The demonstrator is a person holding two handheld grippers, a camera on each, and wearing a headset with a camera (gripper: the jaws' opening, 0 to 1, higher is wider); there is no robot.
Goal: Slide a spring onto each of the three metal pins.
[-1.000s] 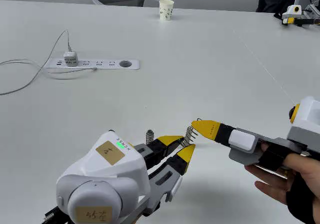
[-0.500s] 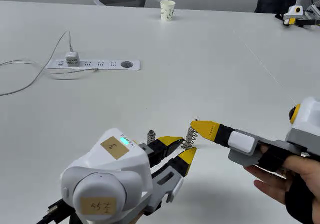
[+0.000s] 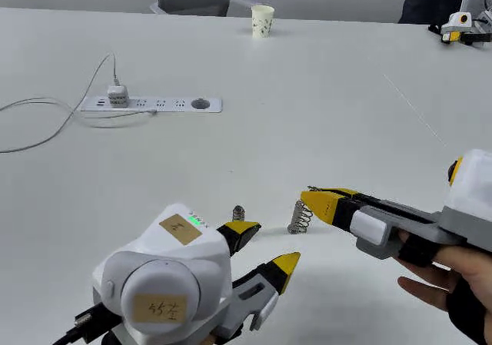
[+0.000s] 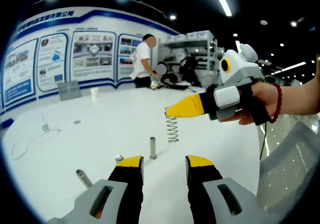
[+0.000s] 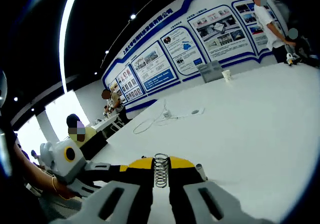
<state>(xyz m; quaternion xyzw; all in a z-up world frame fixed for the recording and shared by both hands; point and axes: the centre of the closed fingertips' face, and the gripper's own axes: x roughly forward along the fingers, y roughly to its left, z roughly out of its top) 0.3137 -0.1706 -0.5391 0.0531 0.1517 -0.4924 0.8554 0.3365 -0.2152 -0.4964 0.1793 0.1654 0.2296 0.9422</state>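
where the right claw (image 3: 314,197) is closed on a spring (image 3: 300,217), the coil hangs tilted from its yellow tips over the white counter (image 3: 330,107), while the left claw (image 3: 265,245) stands wide open with nothing in it. just ahead of the left claw's jaws an upright metal pin (image 4: 153,147) stands bare, the spring close beside and above it, with a second pin (image 4: 119,158) and a third pin (image 4: 83,178) toward that view's left. farther off lie a power strip (image 3: 150,104) and a paper cup (image 3: 263,21).
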